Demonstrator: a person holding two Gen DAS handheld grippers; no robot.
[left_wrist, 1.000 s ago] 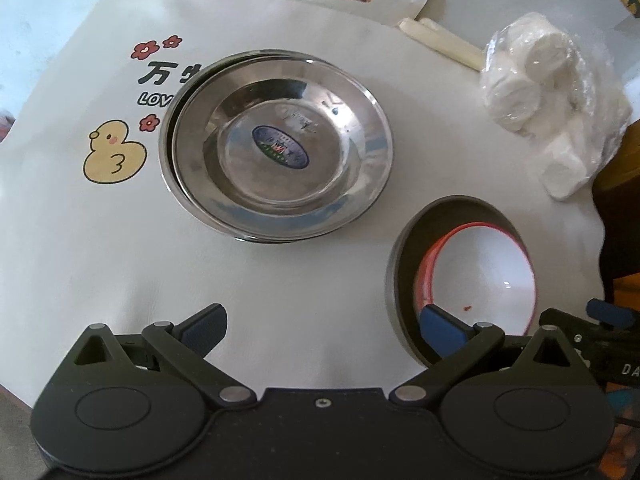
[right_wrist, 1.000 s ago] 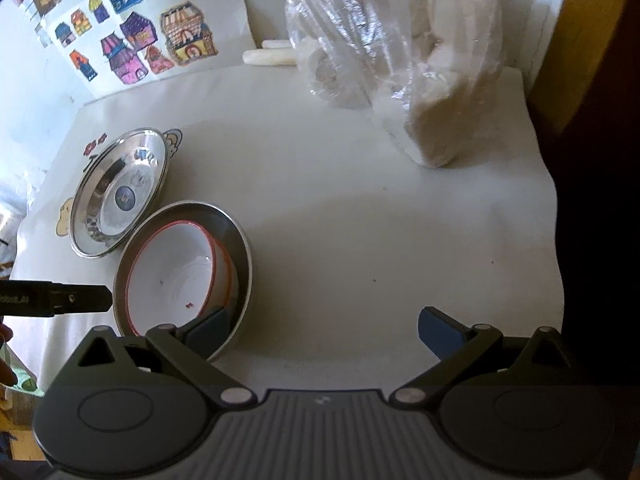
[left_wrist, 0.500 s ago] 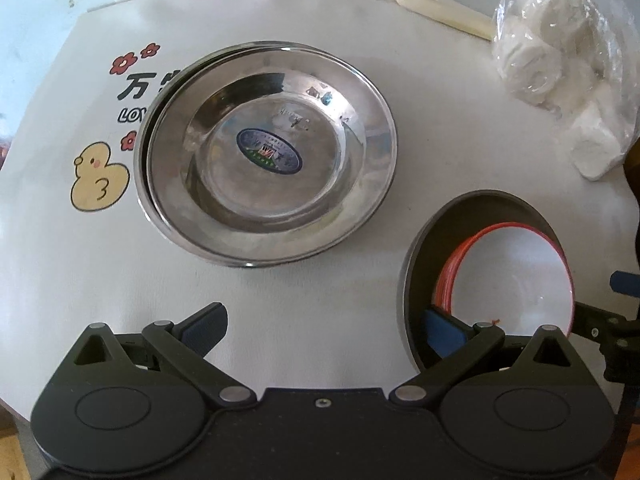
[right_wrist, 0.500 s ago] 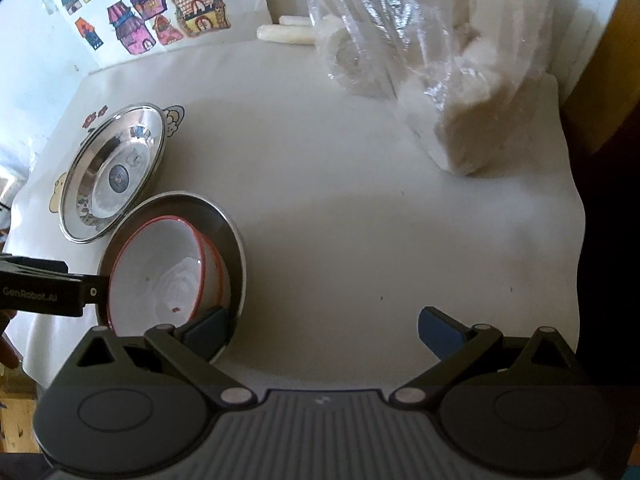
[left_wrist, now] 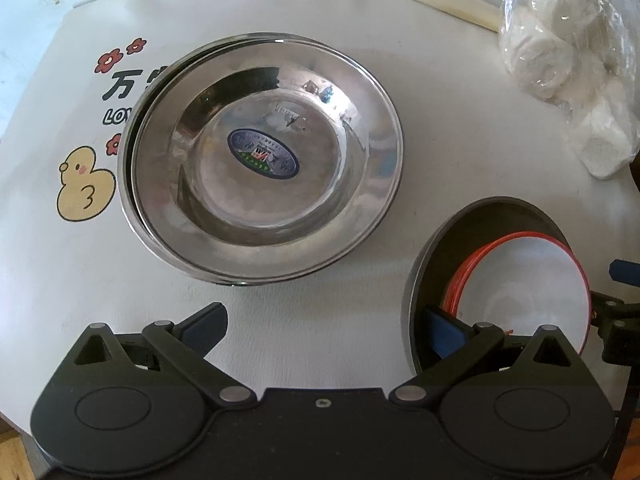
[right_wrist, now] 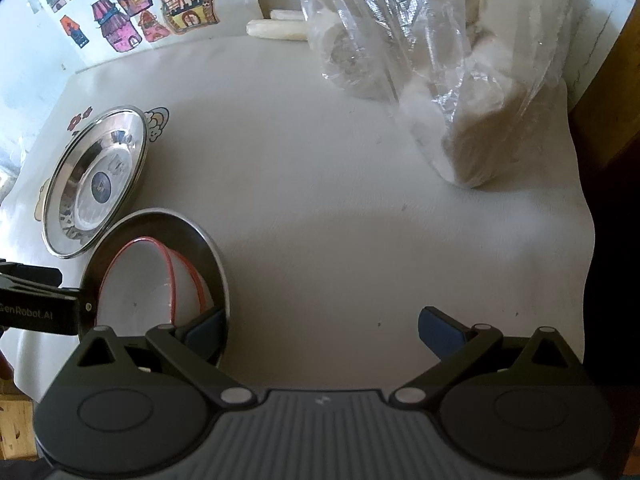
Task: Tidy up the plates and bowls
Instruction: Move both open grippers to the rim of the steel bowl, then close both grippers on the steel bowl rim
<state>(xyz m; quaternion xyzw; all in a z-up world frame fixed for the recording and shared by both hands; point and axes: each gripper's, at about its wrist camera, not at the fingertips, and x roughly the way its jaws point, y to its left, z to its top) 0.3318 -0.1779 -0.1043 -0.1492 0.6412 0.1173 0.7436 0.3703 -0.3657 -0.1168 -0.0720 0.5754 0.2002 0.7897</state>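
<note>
Bowls (left_wrist: 524, 292) red-rimmed, nested in dark pan (left_wrist: 436, 256) | steel plates (left_wrist: 264, 156) stacked | both jaws released

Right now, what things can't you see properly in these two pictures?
- How many steel plates are stacked: left view shows only a second rim peeking out at left; the top plate covers the rest.
- Red-rimmed bowls in the dark pan: the left gripper hides their near side, so their count is unclear.
- Oval sticker wording: too small.
- Plastic bag contents: right view, blurred by wrinkled plastic, top cut off by the edge.
</note>
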